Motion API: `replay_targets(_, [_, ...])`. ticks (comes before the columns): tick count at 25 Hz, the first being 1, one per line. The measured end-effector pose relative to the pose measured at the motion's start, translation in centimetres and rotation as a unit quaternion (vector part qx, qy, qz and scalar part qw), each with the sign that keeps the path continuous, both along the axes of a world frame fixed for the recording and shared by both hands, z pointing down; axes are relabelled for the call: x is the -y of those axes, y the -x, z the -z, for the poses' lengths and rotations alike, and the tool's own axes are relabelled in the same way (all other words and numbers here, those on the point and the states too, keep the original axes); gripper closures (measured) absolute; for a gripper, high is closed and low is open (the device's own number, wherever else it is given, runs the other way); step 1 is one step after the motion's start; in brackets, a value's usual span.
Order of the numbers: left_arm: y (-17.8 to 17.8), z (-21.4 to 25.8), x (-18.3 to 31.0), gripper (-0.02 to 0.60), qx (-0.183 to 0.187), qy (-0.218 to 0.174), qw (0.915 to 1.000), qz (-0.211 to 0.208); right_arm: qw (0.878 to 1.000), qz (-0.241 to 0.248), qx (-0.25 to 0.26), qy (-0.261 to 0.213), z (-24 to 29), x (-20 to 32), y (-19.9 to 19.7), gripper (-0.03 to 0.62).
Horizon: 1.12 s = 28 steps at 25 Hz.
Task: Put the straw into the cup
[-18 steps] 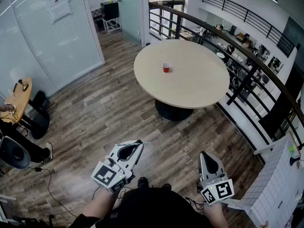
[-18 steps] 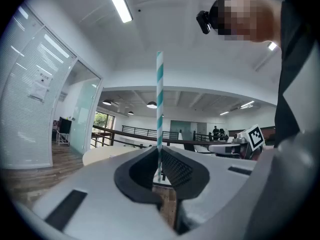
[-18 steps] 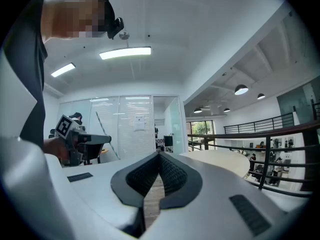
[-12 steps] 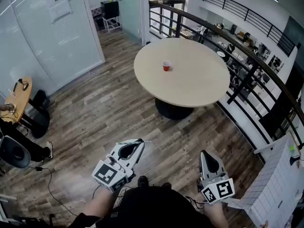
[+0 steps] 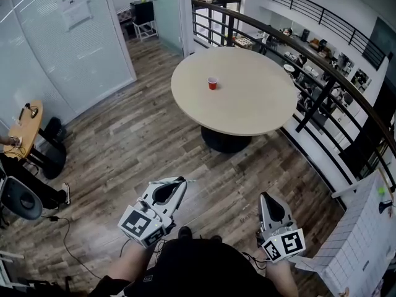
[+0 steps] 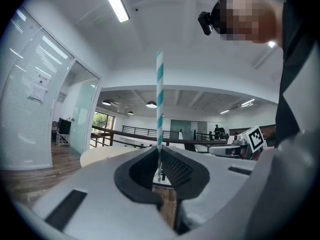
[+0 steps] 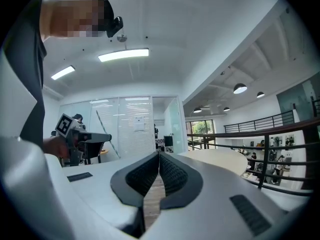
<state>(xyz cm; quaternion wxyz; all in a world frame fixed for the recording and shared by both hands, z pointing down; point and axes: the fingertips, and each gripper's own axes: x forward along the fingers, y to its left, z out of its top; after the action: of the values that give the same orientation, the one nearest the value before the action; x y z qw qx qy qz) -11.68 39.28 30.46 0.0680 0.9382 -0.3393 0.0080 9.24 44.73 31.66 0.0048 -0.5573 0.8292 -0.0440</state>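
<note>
A small red cup (image 5: 213, 83) stands on the round beige table (image 5: 260, 110) far ahead of me. My left gripper (image 5: 180, 182) is held low at the bottom left of the head view, shut on a white straw with teal stripes (image 6: 159, 101). The straw stands upright out of the jaws in the left gripper view; its tip (image 5: 189, 180) shows faintly in the head view. My right gripper (image 5: 267, 198) is at the bottom right, shut with nothing between its pads (image 7: 159, 166). Both grippers are well short of the table.
Wood plank floor (image 5: 136, 147) lies between me and the table. A black railing (image 5: 322, 91) curves behind the table on the right. Glass partitions (image 5: 68, 36) stand on the left, with a small side table (image 5: 21, 132) and a chair (image 5: 18, 197). A white panel (image 5: 359, 246) is at right.
The table and cup have shifted slightly up and left in the head view. Both grippers keep their places and their closed jaws.
</note>
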Motion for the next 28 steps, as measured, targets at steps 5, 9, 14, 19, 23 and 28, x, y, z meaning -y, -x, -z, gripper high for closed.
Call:
replay_targets(5, [-1.9, -0.1, -1.2, 0.554, 0.008, -0.007, 0.9999, 0.009, 1.000, 0.013, 0.007, -0.007, -0.3, -1.0, -1.7, 0.572])
replay_targets(9, [-3.6, -0.7, -2.4, 0.554, 0.017, -0.005, 0.9998, 0.011, 0.999, 0.024, 0.022, 0.003, -1.4, -1.9, -2.9, 0.571])
replay_targets(14, [-4.3, -0.5, -2.1, 0.554, 0.009, -0.005, 0.9998, 0.015, 0.999, 0.029, 0.025, 0.007, -1.3, -1.3, -3.6, 0.571])
replay_targets(19, [-4.5, -1.4, 0.1, 0.554, 0.002, 0.004, 0.9998, 0.019, 0.999, 0.036, 0.022, 0.012, -1.8, 1.0, -3.5, 0.571])
replay_targets(23, [-5.2, -2.1, 3.3, 0.554, -0.004, 0.009, 0.9999, 0.013, 0.999, 0.033, 0.018, 0.021, -2.2, 4.0, -4.0, 0.571])
replay_targets(28, [-5.3, -2.2, 9.2, 0.554, -0.021, 0.011, 0.9997, 0.009, 0.999, 0.029, 0.009, 0.031, -2.3, 9.5, -4.1, 0.571])
